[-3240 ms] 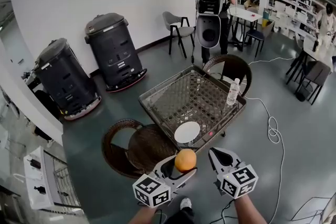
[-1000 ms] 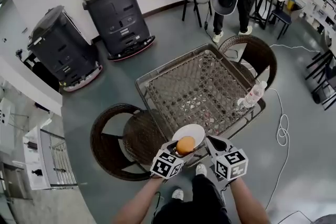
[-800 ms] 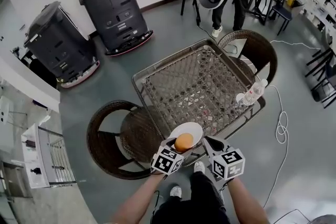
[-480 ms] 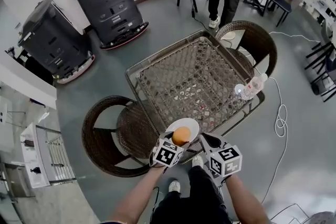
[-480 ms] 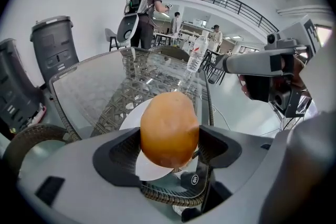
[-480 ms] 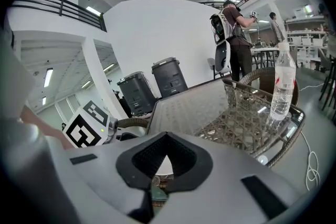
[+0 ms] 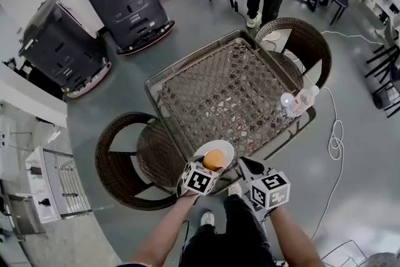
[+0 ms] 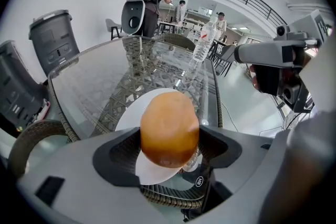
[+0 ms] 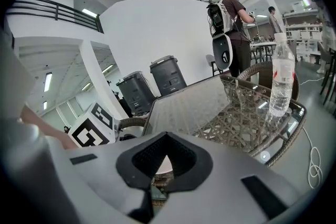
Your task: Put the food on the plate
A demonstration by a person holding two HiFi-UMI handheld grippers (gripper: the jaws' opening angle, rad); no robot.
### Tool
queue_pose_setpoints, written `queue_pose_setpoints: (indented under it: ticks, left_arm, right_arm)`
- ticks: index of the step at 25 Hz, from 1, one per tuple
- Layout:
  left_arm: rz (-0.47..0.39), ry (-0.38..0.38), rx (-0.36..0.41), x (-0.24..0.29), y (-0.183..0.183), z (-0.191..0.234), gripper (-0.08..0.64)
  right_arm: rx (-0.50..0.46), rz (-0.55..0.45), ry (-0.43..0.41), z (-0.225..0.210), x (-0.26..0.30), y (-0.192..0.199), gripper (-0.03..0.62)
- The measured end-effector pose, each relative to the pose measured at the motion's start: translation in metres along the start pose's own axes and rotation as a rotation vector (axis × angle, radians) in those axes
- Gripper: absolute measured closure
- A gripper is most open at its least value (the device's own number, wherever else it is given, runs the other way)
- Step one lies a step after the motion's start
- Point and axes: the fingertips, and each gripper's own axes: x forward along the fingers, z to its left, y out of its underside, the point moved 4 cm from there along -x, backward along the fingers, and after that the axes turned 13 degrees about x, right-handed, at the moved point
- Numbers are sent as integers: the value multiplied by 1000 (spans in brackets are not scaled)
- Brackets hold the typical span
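We hold both grippers low in front of us, side by side, on our left forearm [image 7: 164, 231] and right forearm [image 7: 289, 239]. Our left gripper [image 7: 211, 162] has its jaws pressed against both sides of an orange [image 8: 169, 131]. Our right gripper [image 7: 247, 166], just beside it, has its jaws closed together, nothing between them.

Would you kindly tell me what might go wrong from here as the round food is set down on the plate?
1. The round food, clamped in the left tongs above the white plate, may roll off the plate once released.
2. The plate sits close to the near edge of the glass-topped table, so a nudge from the tongs might slide it, or the food, over that edge.
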Motion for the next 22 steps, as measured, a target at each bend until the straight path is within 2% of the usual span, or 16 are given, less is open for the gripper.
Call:
queue_pose_setpoints:
  ticks: [11,18,22]
  left_arm:
    - [63,-12,-30,8,4,-1,213]
    - [59,-7,-51,9,3,-3,212]
    - [24,-54,-93,6,4,-1,210]
  right_arm:
    - [6,34,-25,-9,-4,-2,588]
    - [-3,38,-40,-15,-10,-11,588]
    - [-14,41,-58,-15,-9,-20,587]
